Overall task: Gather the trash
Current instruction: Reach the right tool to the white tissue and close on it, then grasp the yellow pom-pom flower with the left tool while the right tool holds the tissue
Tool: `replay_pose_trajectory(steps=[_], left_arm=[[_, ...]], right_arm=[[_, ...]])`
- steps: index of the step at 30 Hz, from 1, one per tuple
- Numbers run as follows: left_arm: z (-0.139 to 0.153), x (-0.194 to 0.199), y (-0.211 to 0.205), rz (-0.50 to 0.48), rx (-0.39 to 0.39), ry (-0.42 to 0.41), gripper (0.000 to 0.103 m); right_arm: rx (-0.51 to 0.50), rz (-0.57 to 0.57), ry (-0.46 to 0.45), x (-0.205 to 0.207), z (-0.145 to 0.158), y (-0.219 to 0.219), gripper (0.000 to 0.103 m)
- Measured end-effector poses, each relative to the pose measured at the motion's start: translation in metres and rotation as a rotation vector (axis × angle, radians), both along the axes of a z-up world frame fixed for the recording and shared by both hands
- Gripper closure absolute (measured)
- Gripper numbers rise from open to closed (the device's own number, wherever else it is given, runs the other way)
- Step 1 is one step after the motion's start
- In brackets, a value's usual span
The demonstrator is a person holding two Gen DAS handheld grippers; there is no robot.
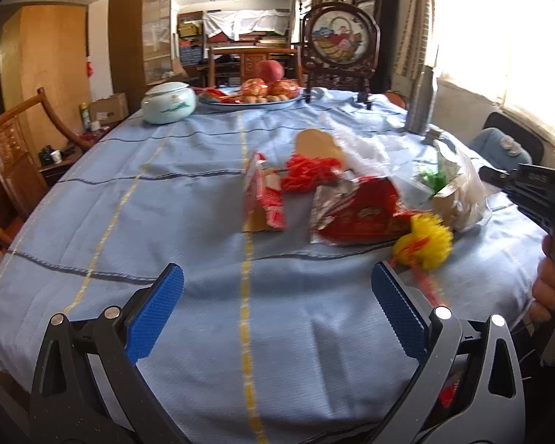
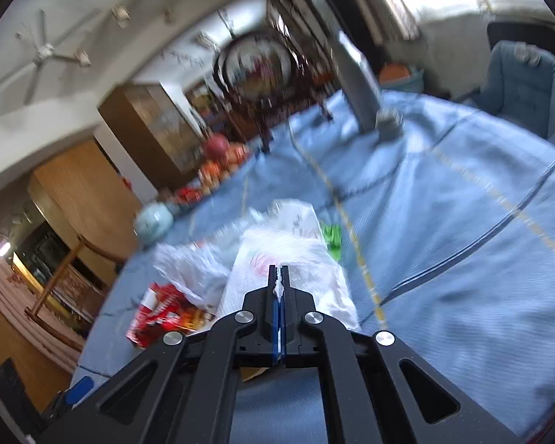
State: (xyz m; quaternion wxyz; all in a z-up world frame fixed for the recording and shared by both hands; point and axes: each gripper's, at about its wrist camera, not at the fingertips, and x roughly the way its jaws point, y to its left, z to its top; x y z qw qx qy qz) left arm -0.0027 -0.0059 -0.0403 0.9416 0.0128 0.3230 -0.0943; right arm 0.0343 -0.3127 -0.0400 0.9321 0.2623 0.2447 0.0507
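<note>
Left wrist view. Left gripper [image 1: 277, 303]: jaws spread wide, nothing between the blue pads [image 1: 155, 310]; it hangs low over the near part of the table [image 1: 92, 199], which is covered in a blue cloth. Trash lies ahead in a loose cluster right of the cloth's yellow stripe: red foil wrapper [image 1: 355, 214], small red-and-white packet [image 1: 264, 194], red string tangle [image 1: 309, 172], yellow pom-pom [image 1: 423, 242] nearest the right-hand pad, clear plastic bag [image 1: 458, 192] with green scraps inside. Far end, not trash: pale lidded jar [image 1: 168, 103], fruit plate [image 1: 218, 103], round picture on a stand [image 1: 340, 39]. A hand [image 1: 547, 288] carries the other tool at the right edge.

Right wrist view, blurred. Right gripper [image 2: 279, 277]: jaws pressed together, pinching a thin white edge of the white plastic bag [image 2: 288, 259], which rests on the table beyond the fingertips. The red wrapper lies to the bag's left.

Step in hand, as judged: securing the bag as the collecting sack. Advice: hold the pinch firm, lift the rim to open a mouth, and bring the spread gripper onto the pom-pom or wrapper first.

Only the right view shows the pinch; only the left shows the spread of trash.
</note>
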Motion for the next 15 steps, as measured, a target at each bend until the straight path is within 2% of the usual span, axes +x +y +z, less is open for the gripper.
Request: replay_pose_trajectory(steps=[6, 15], left_arm=[[0.006, 0.007, -0.034, -0.096, -0.007, 0.001, 0.006], [0.002, 0.017, -0.099, -0.235, 0.038, 0.000, 0.006]], right_arm=[[-0.026, -0.022, -0.104, -0.058, 0.019, -0.013, 0.102], [-0.001, -0.055, -0.161, -0.108, 0.026, -0.040, 0.102]])
